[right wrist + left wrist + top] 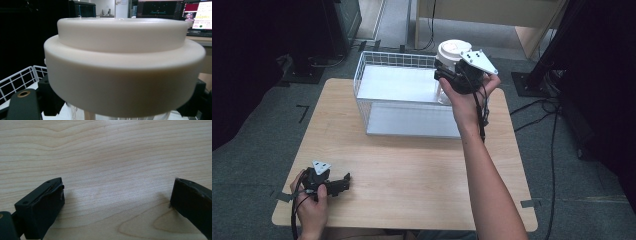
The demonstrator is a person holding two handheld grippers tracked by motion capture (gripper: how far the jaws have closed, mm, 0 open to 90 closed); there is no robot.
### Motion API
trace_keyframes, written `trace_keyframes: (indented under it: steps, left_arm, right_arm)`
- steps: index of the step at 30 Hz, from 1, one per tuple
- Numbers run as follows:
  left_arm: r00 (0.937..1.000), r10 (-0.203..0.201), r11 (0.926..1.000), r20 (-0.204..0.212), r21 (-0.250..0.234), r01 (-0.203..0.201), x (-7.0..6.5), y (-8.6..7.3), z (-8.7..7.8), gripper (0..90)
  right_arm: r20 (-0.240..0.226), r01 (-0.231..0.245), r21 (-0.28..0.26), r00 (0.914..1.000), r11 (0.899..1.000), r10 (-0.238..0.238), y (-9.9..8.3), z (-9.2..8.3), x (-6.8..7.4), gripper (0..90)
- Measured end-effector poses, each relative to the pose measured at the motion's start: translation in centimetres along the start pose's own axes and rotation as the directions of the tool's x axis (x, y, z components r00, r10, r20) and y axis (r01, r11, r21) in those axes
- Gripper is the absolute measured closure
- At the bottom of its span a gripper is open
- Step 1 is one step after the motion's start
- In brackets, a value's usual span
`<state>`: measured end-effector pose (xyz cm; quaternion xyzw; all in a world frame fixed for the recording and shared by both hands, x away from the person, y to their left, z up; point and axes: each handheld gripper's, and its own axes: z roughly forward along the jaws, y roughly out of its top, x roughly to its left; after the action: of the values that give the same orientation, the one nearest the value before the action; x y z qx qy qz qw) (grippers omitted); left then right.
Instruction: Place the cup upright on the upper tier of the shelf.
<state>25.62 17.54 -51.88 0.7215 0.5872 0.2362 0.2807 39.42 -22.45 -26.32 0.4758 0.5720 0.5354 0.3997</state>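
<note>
Left gripper (343, 181) low on table (412, 170), at near-left corner, well apart from basket (402, 95); jaws spread wide over bare wood, nothing between. Right gripper (443, 80) raised at basket's far-right corner, jaws clamped on clear jar (120, 116) just under its white lid (452, 51). Jar upright, held above basket's right end. Lid (125, 67) broad and close in right gripper view, wire rim below at left. Basket on table's far half, white-lined.
</note>
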Motion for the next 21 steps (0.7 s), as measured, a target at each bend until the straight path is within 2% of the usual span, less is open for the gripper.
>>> trace_keyframes:
  steps: [3,10,14,18,21]
  left_arm:
    - [1.0000,0.000,1.0000,0.000,0.000,0.000,0.0,0.0,0.0,0.0]
    - [1.0000,0.002,1.0000,0.000,0.002,-0.002,0.0,0.0,0.0,0.0]
    - [1.0000,0.001,1.0000,0.001,0.000,-0.001,0.0,0.0,0.0,0.0]
    - [1.0000,-0.001,1.0000,0.001,0.000,0.001,0.0,0.0,0.0,0.0]
    - [1.0000,0.001,1.0000,0.000,0.000,-0.001,0.0,0.0,0.0,0.0]
  right_arm:
    - [0.017,0.019,0.000,0.9997,1.000,-0.019,0.3,1.0,0.1,15.4]
    - [0.041,0.020,0.002,0.9990,1.000,-0.020,0.7,2.8,0.2,15.4]
    - [0.034,0.000,0.002,0.9994,1.000,0.000,0.3,3.6,0.1,15.4]
    - [0.029,0.005,0.019,0.9996,1.000,-0.006,-0.2,4.1,-0.1,15.4]
    - [0.024,-0.017,0.007,0.9996,1.000,0.017,-0.3,4.1,-0.3,15.4]
